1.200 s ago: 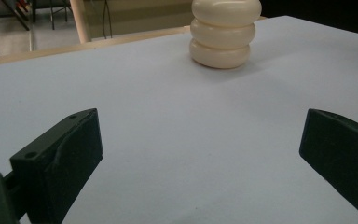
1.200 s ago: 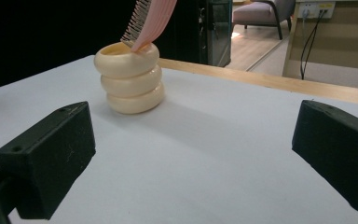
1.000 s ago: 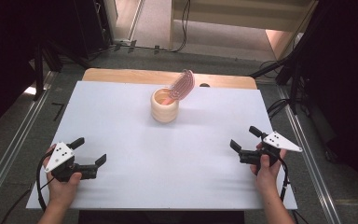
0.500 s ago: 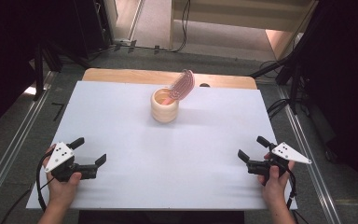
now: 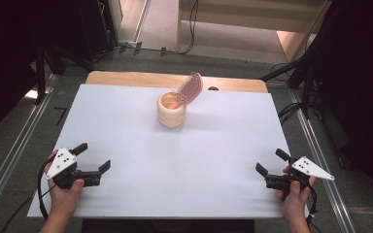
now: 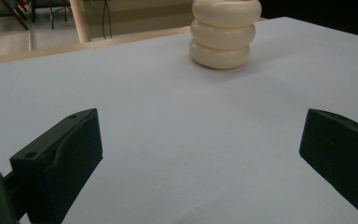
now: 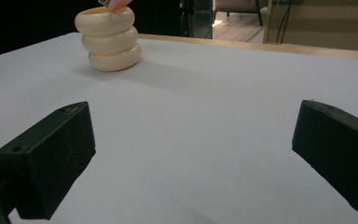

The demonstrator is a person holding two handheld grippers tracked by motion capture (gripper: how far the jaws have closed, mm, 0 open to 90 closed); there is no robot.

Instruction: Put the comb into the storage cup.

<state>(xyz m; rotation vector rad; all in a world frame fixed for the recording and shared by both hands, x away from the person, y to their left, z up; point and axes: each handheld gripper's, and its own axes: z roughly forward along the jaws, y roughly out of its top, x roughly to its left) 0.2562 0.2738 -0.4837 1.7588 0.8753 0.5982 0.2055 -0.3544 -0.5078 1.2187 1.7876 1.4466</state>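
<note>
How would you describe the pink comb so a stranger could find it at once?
Start at the white table and look toward its far edge, midway across. A cream ribbed cup stands there alone; the pink comb leans out of it, the only pink, toothed thing around.

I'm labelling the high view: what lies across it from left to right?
Left gripper → cup → comb standing in the cup → right gripper.
</note>
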